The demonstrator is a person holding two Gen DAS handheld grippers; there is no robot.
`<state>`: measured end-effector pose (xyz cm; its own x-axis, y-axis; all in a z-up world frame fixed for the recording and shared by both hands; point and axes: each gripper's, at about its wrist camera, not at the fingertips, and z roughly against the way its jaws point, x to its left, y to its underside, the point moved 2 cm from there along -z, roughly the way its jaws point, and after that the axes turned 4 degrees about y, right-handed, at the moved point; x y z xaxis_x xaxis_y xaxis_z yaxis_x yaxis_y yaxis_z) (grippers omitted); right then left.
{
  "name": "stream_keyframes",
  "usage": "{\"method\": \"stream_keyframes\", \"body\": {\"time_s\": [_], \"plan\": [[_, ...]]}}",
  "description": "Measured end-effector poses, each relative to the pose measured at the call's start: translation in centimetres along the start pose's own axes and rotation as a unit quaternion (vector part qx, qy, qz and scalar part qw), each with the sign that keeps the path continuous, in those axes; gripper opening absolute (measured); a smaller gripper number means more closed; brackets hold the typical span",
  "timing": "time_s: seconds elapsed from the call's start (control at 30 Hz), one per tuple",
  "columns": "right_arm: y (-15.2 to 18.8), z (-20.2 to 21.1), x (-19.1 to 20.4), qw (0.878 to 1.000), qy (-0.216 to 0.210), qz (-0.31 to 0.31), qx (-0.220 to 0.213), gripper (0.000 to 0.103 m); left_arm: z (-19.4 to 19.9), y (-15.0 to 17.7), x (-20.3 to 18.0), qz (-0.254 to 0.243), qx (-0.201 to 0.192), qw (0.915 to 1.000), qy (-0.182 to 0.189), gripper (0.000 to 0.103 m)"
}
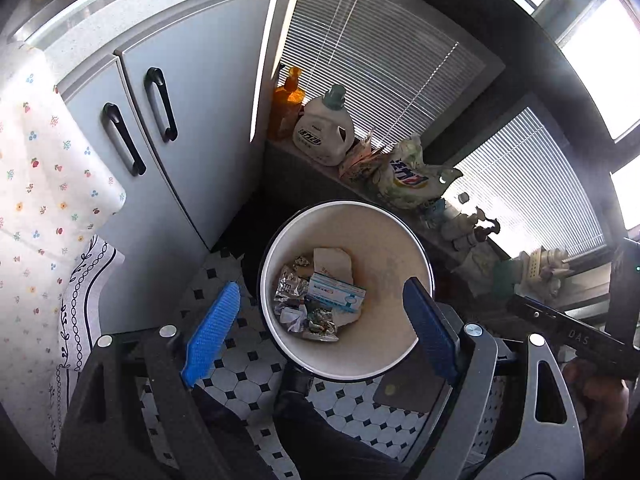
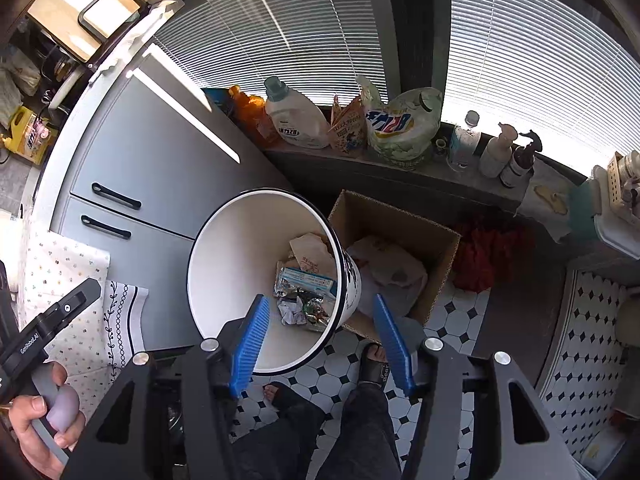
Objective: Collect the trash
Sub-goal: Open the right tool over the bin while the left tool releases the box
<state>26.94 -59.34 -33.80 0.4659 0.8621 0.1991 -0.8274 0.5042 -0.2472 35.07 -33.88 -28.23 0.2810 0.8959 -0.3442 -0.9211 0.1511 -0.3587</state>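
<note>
Above the bin point(image 1: 384, 240), both hand-held grippers point(image 1: 320, 320) point(image 2: 320, 332) gape empty; its foil trash point(image 2: 300, 304) lies half-hidden.

A white, dark-rimmed bin point(image 1: 346, 291) holds crumpled foil point(image 1: 291, 289), a blue-white box point(image 1: 337, 291) and paper point(image 1: 333, 262).

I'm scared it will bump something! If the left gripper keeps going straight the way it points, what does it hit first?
Probably the trash at the bottom of the white bin: the open left gripper points into its mouth, toward the blue box. Depth is hard to judge.
</note>
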Motion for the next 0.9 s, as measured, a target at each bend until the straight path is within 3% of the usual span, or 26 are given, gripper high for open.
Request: {"method": "stream_keyframes", "body": {"time_s": [0.23, 0.5, 0.7, 0.9], "plan": [[-1.7, 0.7, 2.8, 0.999, -0.027, 0.041, -0.003, 0.065, 3.6, 0.0, 1.8, 0.038, -0.041, 0.9982, -0.018, 0.083], [-2.9, 4.5, 6.5, 0.995, -0.055, 0.079, -0.033, 0.087, 10.2, 0.2, 2.9, 0.065, -0.116, 0.9901, -0.045, 0.091], [-2.6, 8.3, 9.9, 0.990, -0.066, 0.097, -0.071, 0.095, 16.3, 0.9, 3.8, 0.066, -0.171, 0.9811, -0.062, 0.097], [-1.1, 12.1, 13.5, 0.985, -0.075, 0.107, -0.108, 0.095, 22.5, 2.1, 5.7, 0.061, -0.217, 0.9707, -0.083, 0.097]]}}
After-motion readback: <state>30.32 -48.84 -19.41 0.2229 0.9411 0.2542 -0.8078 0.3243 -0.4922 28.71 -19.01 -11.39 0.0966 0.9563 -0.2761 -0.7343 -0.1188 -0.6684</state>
